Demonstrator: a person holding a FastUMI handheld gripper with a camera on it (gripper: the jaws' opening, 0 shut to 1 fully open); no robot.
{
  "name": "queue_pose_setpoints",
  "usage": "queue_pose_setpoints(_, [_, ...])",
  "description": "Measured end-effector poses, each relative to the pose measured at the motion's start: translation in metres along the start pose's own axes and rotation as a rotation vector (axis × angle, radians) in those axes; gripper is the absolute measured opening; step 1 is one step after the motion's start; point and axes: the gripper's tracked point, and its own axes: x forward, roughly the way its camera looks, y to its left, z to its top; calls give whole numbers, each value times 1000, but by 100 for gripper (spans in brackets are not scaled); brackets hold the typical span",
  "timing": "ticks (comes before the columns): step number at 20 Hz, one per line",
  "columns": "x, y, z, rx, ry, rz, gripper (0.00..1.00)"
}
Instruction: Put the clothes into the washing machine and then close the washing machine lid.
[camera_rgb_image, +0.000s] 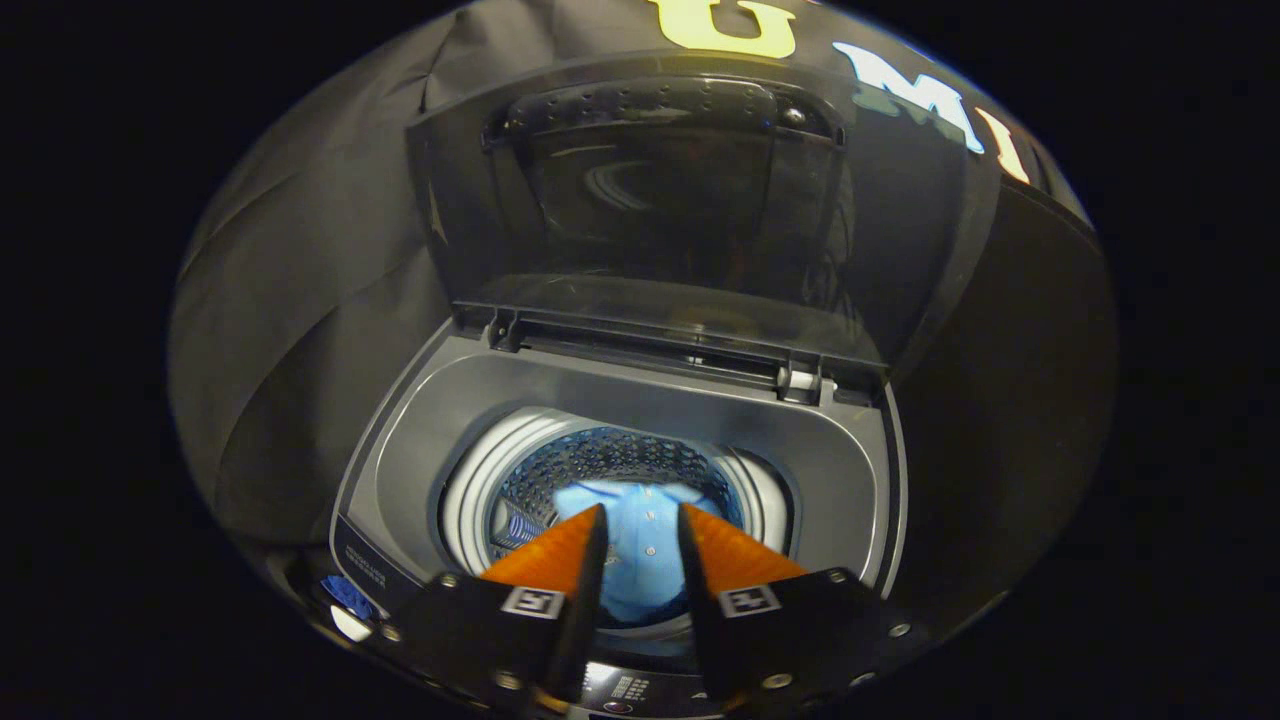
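Here one light-blue buttoned shirt lies at the bottom of the perforated steel drum of the grey top-loading washing machine. Its one dark tinted lid stands upright at the rear edge. The claw hangs released above the drum's front edge, fingers apart.

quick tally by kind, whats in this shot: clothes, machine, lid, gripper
Clothes: 1, a light blue buttoned shirt lying in the drum, seen between the fingers
Washing machine: 1, a top loader
Lid: 1, standing open behind the drum
Gripper: 1, fingers apart over the drum, holding nothing
Total: 4
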Motion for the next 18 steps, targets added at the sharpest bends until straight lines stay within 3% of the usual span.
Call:
queue_pose_setpoints(4, [-12, -2, 18, 1, -85, -12, 94])
queue_pose_setpoints(14, [-100, 7, 149, -44, -580, 0, 94])
queue_pose_setpoints(18, [-134, 19, 200, -71, -717, 4, 94])
